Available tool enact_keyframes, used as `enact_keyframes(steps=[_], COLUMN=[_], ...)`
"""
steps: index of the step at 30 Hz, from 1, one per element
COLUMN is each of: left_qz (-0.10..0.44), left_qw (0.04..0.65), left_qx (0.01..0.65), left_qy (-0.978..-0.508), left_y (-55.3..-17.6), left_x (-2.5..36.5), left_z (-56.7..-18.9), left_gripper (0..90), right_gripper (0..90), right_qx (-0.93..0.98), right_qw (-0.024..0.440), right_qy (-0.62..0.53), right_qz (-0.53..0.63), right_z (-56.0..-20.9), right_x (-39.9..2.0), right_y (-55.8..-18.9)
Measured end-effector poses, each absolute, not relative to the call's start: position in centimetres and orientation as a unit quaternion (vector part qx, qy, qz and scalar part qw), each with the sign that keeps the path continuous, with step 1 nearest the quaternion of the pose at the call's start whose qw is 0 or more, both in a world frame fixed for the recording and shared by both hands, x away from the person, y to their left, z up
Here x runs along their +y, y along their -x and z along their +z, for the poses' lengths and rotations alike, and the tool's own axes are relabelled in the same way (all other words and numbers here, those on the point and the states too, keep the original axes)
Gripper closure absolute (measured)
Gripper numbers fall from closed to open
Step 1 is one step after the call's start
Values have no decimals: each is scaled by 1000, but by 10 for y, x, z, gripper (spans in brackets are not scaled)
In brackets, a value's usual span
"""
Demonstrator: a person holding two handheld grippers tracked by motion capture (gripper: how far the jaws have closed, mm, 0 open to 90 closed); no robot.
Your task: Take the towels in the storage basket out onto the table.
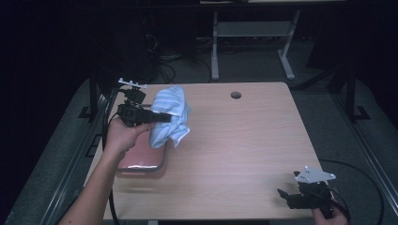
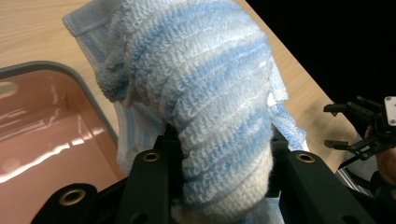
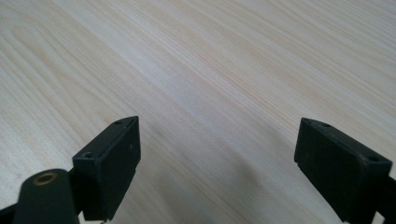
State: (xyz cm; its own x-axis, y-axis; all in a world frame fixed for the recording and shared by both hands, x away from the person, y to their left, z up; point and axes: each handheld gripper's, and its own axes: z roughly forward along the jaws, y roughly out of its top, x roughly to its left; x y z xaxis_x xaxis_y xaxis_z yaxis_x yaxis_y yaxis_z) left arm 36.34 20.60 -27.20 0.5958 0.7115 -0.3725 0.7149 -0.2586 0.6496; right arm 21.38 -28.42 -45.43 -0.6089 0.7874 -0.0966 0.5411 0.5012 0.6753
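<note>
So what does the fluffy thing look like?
Find the wooden table, then its left side, above the pink tray. The left tongs pinch a bunched towel, lifted up: the one soft thing, fuzzy with pale blue and white stripes.

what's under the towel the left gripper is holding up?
The pink tray lies on the table beneath the striped towel, which is clamped in the left gripper. The towel hides the tray's far end, so anything lying there can't be seen.

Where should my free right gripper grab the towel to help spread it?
Take the loose edge hanging at the bottom of the towel, coming from its right side. The left gripper pinches the bunched middle, and the tray sits below left. The right gripper is open.
</note>
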Motion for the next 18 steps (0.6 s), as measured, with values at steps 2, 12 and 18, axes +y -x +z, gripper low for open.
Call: enact_keyframes(steps=[2,12,18], left_qz=[-2,-16,-20], left_qw=[410,411,409], left_qx=[449,440,436], left_qy=[-794,-798,-801], left_y=[-364,-369,-372], left_x=[204,186,174], left_z=[-272,-278,-282], left_gripper=[641,640,639], right_gripper=[139,139,139], right_qx=[843,842,840], right_qw=[200,200,199], right_qy=[-395,-396,-398], right_qz=[307,307,308], right_z=[-454,-454,-454], right_x=[-284,-285,-285], right_y=[-214,-214,-214])
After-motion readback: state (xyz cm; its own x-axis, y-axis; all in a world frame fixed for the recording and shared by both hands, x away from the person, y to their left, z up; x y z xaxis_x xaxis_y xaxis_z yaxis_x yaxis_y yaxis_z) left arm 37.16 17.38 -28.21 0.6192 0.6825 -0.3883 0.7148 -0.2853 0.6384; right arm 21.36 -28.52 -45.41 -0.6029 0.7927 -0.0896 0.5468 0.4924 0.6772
